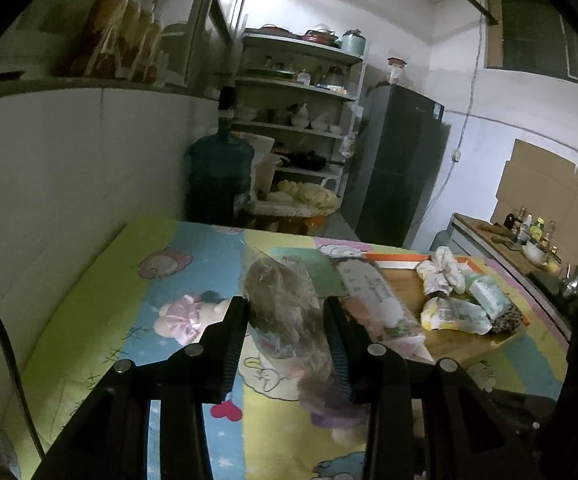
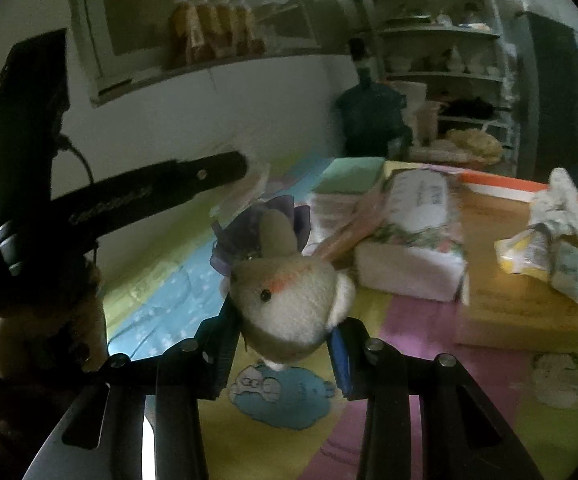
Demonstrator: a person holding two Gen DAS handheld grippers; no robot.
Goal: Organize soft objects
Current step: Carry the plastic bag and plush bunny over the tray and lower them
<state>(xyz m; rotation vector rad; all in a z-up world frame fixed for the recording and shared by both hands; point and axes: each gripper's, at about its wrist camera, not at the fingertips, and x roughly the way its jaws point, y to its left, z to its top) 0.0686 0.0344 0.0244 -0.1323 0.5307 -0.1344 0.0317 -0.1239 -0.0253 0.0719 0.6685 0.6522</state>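
While the left tool (image 1: 285, 320) grips a clear bag (image 1: 285, 308), the right tool (image 2: 285, 328) clamps a plush toy (image 2: 289, 304).

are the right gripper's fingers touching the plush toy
Touching. The right wrist view shows the right gripper with both fingers pressed into the sides of the plush toy, lifted clear of the table.

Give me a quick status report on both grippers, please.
Left gripper shut on clear plastic bag. Right gripper shut on plush toy. Nothing blocking.
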